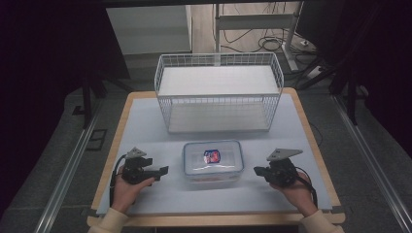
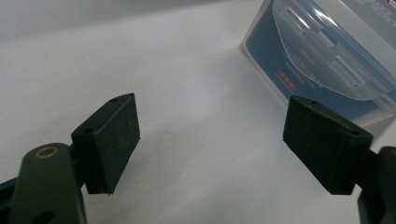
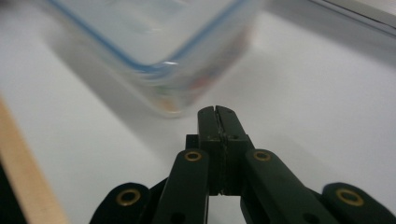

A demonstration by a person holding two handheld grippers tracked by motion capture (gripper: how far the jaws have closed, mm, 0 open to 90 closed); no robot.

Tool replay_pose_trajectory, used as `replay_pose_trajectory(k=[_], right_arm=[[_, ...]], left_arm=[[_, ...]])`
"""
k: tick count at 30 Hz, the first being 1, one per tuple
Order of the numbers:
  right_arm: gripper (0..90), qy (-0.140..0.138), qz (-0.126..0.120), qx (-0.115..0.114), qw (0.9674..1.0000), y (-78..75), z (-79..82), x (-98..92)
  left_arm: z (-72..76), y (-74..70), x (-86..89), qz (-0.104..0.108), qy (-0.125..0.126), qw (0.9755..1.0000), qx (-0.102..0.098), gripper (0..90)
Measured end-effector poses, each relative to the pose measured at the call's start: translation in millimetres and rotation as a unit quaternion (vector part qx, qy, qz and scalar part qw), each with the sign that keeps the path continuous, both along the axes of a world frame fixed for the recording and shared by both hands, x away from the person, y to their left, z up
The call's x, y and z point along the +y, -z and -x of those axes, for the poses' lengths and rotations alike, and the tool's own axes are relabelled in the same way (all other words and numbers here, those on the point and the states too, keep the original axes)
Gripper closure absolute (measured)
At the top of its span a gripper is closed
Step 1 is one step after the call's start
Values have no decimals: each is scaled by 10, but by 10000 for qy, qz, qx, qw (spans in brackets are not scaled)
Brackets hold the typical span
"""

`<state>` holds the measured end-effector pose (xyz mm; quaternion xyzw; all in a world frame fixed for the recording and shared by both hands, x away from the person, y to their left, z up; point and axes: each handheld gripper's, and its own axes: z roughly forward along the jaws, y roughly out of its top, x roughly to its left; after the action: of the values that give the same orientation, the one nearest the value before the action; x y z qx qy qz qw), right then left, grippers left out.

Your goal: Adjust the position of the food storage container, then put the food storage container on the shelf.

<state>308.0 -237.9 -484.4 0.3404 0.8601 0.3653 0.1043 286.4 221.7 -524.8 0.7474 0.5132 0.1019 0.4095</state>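
The clear lidded container (image 1: pixel 213 161) lies near the table's (image 1: pixel 145 116) front edge, long side along it, before a white wire basket (image 1: pixel 218 92), flanked by the gaping, empty left gripper (image 1: pixel 163 170) and clenched, empty right gripper (image 1: pixel 256 170), dark room around.

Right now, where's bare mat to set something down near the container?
Bare mat lies left of the container and wire basket, plus the near strip before the table edge. It is tight between container and basket, and beside each tongs: left, right.
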Motion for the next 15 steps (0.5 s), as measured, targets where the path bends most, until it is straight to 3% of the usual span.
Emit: replay_pose_trajectory(k=[4,14,15], right_arm=[[898,148,-74,18,9999,7,-55,-66],[896,150,-110,-6,9998,-6,-56,-55],[864,149,-126,-22,9998,-8,-55,-61]], left_arm=[[-3,-1,-8,14,4,10000,15,184],[8,-27,-10,30,-13,10000,-25,184],[7,-34,-14,41,-17,10000,-35,184]])
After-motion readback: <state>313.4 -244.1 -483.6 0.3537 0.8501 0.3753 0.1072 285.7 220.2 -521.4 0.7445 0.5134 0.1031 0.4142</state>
